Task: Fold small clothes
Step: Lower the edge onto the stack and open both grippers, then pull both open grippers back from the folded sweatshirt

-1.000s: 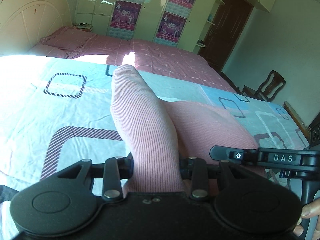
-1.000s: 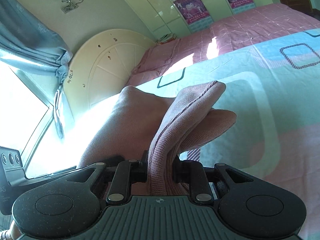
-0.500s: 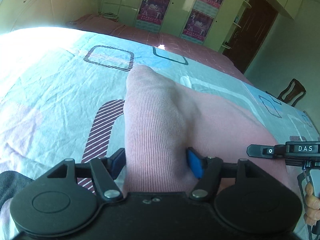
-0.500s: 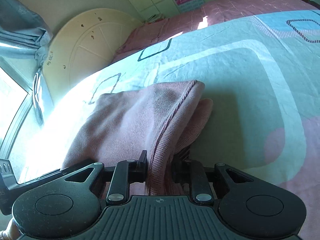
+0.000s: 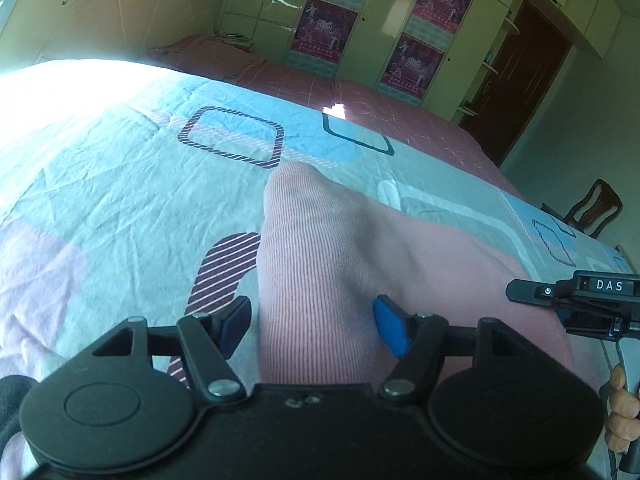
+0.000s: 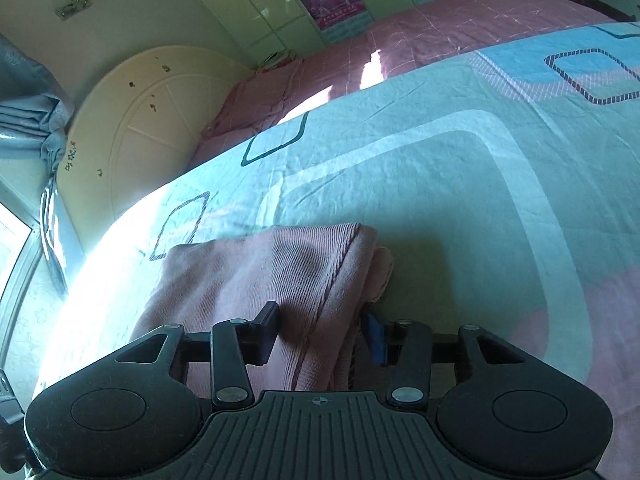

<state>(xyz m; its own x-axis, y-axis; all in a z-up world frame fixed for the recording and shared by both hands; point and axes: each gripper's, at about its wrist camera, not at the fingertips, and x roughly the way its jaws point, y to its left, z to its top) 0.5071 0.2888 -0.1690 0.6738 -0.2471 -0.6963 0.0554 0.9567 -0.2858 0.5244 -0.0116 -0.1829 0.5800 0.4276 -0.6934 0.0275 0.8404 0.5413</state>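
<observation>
A pink ribbed knit garment (image 5: 320, 264) lies folded on the patterned bed sheet (image 5: 120, 184). My left gripper (image 5: 312, 326) is open, its blue-padded fingers apart on either side of the garment's near edge, not pinching it. In the right wrist view the same garment (image 6: 272, 280) lies flat, its folded edge running between the fingers of my right gripper (image 6: 324, 330), which is open. The right gripper also shows at the right edge of the left wrist view (image 5: 576, 300).
The light blue and pink sheet (image 6: 440, 168) covers the bed; a pink bed (image 5: 360, 100) lies beyond. A cream headboard (image 6: 152, 120) and window curtain (image 6: 28, 120) stand left. Wardrobes with posters (image 5: 412, 32), a brown door (image 5: 516, 92) and a wooden chair (image 5: 592, 208) lie far off.
Both grippers lowered the lifted garment onto the sheet and opened, left first, then right. The cloth now lies flat and released between the fingers.
</observation>
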